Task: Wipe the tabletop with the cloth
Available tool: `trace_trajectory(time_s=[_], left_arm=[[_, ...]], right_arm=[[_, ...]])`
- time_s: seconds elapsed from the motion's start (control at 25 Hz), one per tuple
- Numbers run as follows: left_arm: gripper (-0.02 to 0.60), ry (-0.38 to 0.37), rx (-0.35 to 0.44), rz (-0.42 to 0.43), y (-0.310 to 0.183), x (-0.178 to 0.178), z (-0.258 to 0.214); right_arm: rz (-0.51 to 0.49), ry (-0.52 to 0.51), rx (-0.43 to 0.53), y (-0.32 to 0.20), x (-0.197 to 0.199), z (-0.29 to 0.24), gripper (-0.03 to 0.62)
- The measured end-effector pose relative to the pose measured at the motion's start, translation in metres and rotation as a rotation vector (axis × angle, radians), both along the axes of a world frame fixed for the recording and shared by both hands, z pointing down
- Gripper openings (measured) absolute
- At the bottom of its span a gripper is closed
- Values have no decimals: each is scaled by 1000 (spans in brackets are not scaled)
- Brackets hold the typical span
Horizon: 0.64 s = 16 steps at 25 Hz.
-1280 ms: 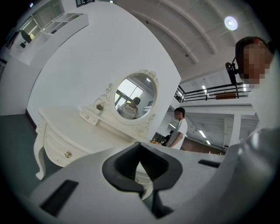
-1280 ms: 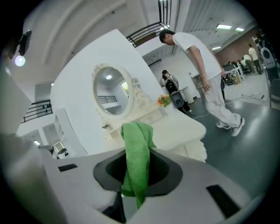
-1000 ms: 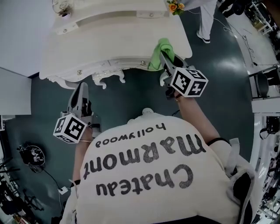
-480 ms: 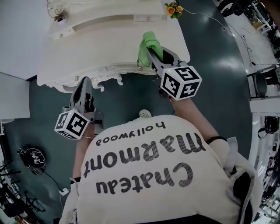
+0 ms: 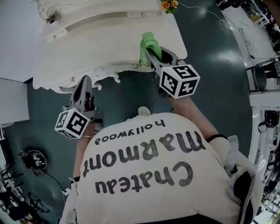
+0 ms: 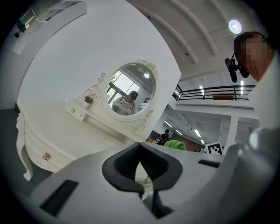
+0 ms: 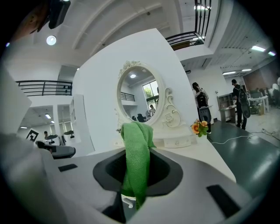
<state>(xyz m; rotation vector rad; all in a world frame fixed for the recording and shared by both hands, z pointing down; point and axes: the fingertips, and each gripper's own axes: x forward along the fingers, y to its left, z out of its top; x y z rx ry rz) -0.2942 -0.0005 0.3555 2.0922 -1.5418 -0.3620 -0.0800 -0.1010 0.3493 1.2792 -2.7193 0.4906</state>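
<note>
A green cloth [image 5: 148, 46] hangs bunched over the near right part of the white dressing-table top [image 5: 100, 46]. My right gripper [image 5: 151, 53] is shut on the cloth [image 7: 136, 162], which stands up between its jaws and hides them partly. My left gripper [image 5: 83, 85] hangs below the table's carved front edge at the left, over the dark floor. Its jaws are shut with nothing between them [image 6: 141, 173]. In the left gripper view the table top [image 6: 65, 131] and its oval mirror [image 6: 129, 94] lie ahead.
A small orange flower bunch [image 5: 169, 5] stands at the table's far right corner, and a small ornament [image 5: 49, 16] at the far left. The oval mirror [image 7: 141, 98] rises at the back. People stand off to the right [image 7: 199, 105]. Cables and gear lie on the floor [image 5: 33, 159].
The right gripper has carried the green cloth up and left, from the table's front edge onto its top. The left gripper has risen slightly toward the table's front edge.
</note>
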Motion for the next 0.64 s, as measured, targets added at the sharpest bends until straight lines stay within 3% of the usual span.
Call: trace_trajectory(time_s=[0.64], left_arm=[[6, 8, -22, -2, -9, 12, 7]], right_arm=[[-18, 21, -19, -6, 11, 12, 94]])
